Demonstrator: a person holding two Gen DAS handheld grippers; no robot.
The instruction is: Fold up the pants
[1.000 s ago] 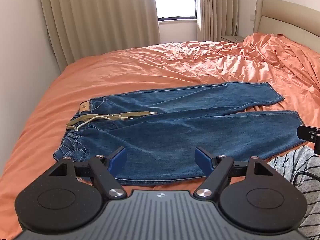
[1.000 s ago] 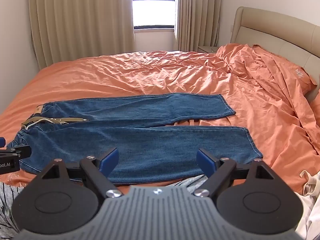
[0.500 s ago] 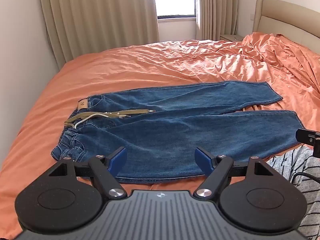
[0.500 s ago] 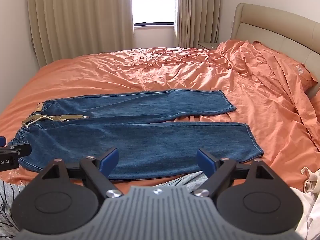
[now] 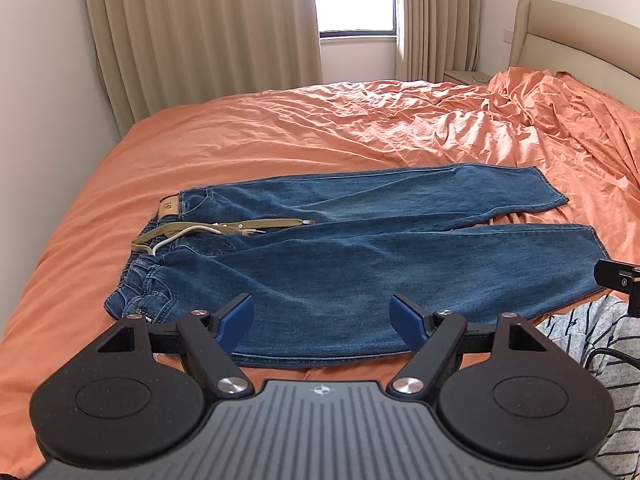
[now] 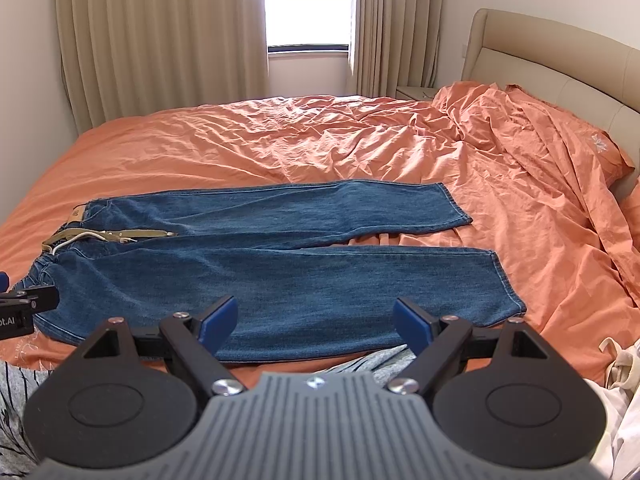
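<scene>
jeans: 1
belt: 1
bed: 1
window: 1
curtains: 2
grippers: 2, left and right

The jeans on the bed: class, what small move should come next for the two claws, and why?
Probably lower both claws to the near leg's edge. The jeans lie flat and unfolded on the orange bedsheet, legs side by side, waistband to the left. The left claw and right claw both hover open above the near leg, holding nothing, so gripping that edge would start the lengthwise fold.
</scene>
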